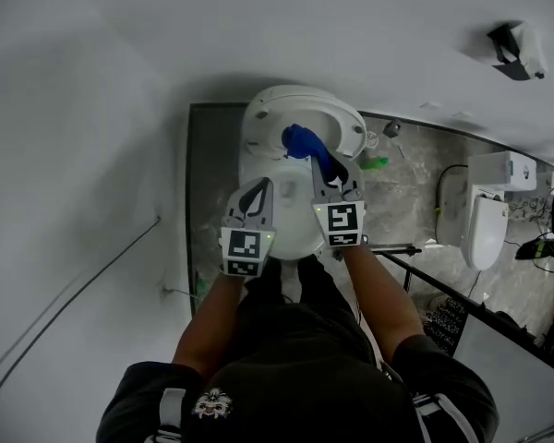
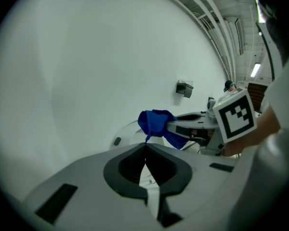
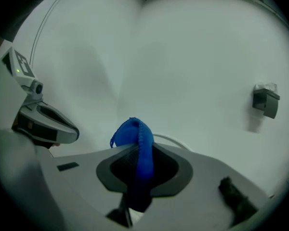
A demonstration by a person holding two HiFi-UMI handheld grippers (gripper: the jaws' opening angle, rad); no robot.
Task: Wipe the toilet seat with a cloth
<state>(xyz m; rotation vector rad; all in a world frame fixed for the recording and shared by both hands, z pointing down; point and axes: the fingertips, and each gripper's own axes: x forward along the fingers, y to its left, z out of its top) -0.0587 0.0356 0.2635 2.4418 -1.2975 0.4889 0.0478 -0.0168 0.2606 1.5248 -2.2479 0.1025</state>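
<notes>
Blue cloth (image 3: 131, 131) is hanging in the right gripper's (image 3: 137, 149) clamped jaws (left gripper (image 2: 145, 150) shut, empty), likely slipping free if snagging on the toilet seat's (image 1: 291, 227) edge.

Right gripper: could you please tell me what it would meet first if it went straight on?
Probably the white ceramic toilet, just beyond the bunched blue cloth clamped in the right gripper; depth is unclear.

Soft, flat, slightly dim light; you get no hard glare.
Around the toilet (image 1: 295, 104) you see only a faint shadow on the white wall (image 1: 92, 137); both gripper views bend strongly, go black at the corners, and their nearest parts look blurred.
</notes>
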